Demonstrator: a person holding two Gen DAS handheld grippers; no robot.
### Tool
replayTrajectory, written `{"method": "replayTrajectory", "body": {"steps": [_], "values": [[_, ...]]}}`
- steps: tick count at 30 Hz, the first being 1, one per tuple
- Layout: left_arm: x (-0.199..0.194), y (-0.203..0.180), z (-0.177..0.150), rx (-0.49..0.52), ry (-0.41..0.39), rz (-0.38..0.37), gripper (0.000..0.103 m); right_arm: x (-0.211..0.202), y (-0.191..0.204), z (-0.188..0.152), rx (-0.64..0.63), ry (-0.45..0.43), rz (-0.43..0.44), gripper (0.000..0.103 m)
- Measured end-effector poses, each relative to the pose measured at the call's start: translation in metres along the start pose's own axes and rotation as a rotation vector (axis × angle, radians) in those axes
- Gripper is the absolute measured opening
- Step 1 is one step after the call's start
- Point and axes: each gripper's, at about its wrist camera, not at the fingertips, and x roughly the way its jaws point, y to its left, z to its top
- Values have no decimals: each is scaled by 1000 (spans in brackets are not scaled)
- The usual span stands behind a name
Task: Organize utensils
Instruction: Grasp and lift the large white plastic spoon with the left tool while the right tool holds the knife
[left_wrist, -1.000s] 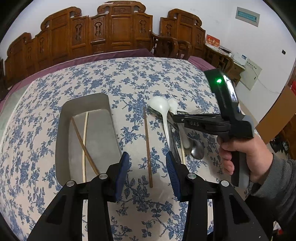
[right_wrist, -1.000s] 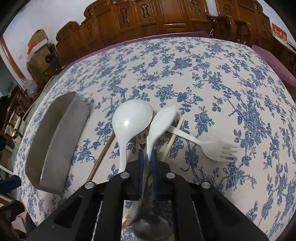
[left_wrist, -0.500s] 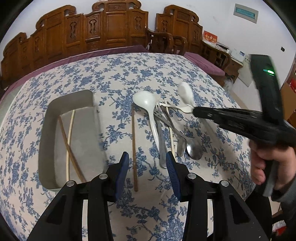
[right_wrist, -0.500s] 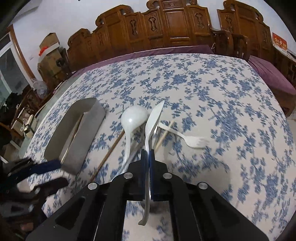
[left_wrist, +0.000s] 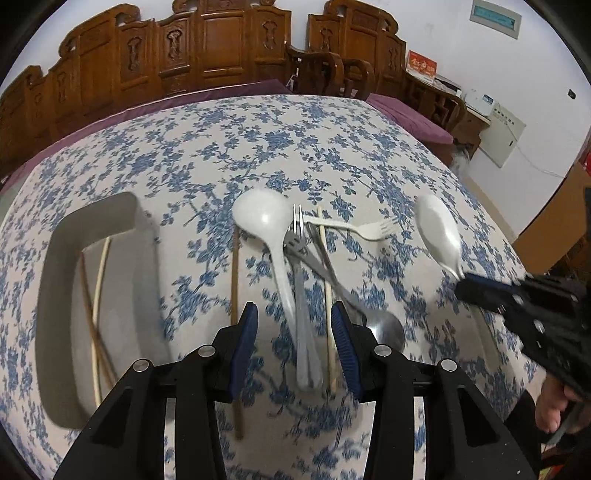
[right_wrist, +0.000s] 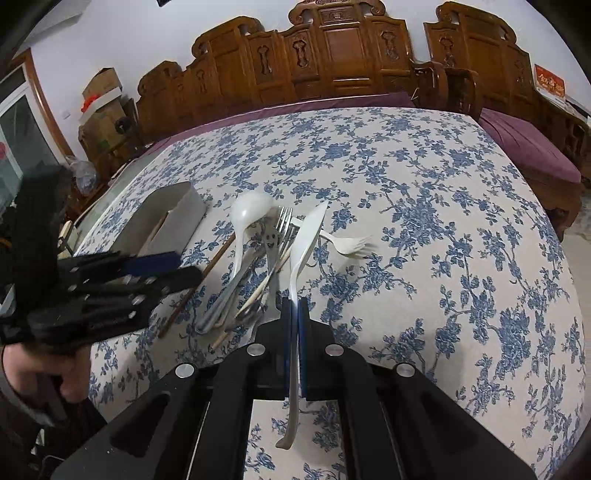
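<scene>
two chopsticks (left_wrist: 96, 295) in tray (left_wrist: 55, 280), two white spoons (left_wrist: 266, 229), two forks (left_wrist: 369, 232)

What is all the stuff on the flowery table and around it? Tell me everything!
tablecloth: one, white with blue flowers, covers the table
tray: one, grey, left side of the table
chopsticks in the tray: two, one pale and one brown, crossed
brown chopstick: one, on the cloth beside the tray
pale chopstick: one, in the pile
big spoon: one, white, in the pile
metal fork: one, silver, in the pile
metal spoon: one, silver, in the pile
plastic fork: one, white, right of the pile
held spoon: one, white, lifted
carved chairs: several, brown, behind the table
left gripper: jaws apart, empty, over the pile
right gripper: jaws shut on the held spoon
</scene>
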Motion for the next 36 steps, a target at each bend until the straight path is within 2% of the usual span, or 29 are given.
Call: {"method": "replayTrajectory", "body": {"steps": [5, 12, 20, 22, 25, 26, 36], "values": [[23, -6, 14, 5, 16, 27, 31, 0, -7, -2, 16, -2, 9, 4], [46, -8, 32, -23, 35, 73, 29, -2, -10, 0, 18, -9, 14, 4], [70, 5, 34, -73, 81, 90, 23, -2, -14, -1, 33, -4, 8, 4], [72, 7, 34, -80, 76, 83, 22, -2, -15, -1, 35, -3, 7, 4], [72, 5, 34, -75, 79, 75, 9, 0, -15, -2, 35, 2, 7, 4], [72, 4, 34, -72, 80, 72, 8, 0, -16, -3, 36, 5, 7, 4], [49, -1, 34, -9, 25, 103, 7, 1, -14, -3, 31, 5, 4, 4]]}}
